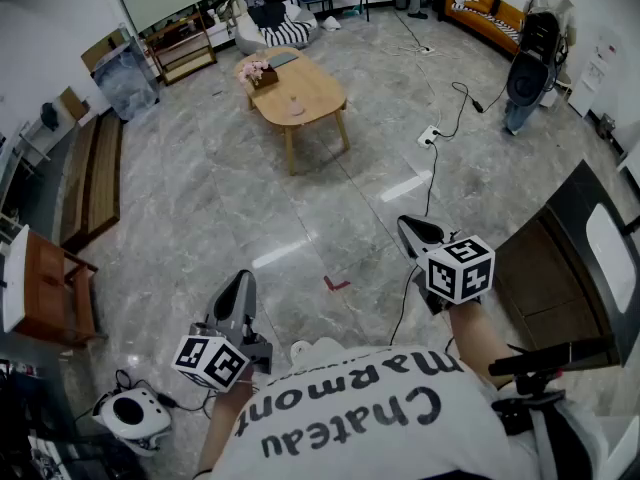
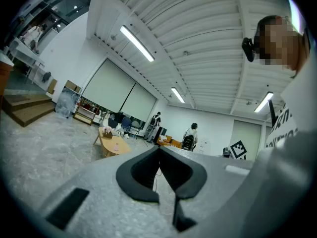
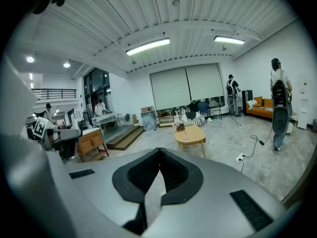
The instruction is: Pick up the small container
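Closest to us is our own white shirt, and from either side of it we hold the two tools out over the grey stone floor. Our left gripper has its jaws pressed fully together; in the left gripper view the dark pads meet at the tip with nothing caught between them. Our right gripper is likewise closed and empty, its pads touching at the tip in the right gripper view. Low at our left a white round device sits on the floor. Just ahead, between the two tools, a small red mark lies on the stone, and a black cable runs from near the right gripper out to a power strip. Well beyond both tools stands the wooden table. The small container, a pale pink thing, rests on its top near the middle, well apart from either gripper; we also see it in both gripper views. A flower box stands toward the table's far left end, apart from the container. Farthest off, a person stands at the right, near an orange sofa.
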{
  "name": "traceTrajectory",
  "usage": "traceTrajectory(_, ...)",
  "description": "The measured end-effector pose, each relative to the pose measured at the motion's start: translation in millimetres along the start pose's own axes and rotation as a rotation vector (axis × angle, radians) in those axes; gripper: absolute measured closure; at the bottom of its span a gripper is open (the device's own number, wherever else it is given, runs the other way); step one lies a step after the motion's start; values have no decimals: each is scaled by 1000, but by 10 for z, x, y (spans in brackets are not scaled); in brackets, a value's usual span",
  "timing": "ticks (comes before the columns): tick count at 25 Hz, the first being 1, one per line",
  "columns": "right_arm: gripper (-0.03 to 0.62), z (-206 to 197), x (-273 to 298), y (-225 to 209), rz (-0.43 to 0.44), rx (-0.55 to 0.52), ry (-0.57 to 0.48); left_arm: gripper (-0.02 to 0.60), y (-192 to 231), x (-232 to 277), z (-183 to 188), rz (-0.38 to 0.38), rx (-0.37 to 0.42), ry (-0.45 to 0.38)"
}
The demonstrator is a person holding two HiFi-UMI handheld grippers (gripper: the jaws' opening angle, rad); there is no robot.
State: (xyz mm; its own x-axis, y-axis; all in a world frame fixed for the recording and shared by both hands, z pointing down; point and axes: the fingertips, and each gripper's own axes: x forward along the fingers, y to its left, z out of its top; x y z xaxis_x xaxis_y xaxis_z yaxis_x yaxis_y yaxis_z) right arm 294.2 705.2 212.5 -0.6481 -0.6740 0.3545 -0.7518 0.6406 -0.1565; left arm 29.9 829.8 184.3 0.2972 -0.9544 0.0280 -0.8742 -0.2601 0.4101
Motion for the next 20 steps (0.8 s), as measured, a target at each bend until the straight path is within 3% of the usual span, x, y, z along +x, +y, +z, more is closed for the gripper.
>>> traceTrajectory(13, 582, -181, 73, -87, -1, 37, 49, 568, 86, 22, -132, 11, -43, 16)
traceTrajectory(20, 582, -101, 501, -292, -26, 105, 52, 568, 506, 431, -118, 12, -78, 45)
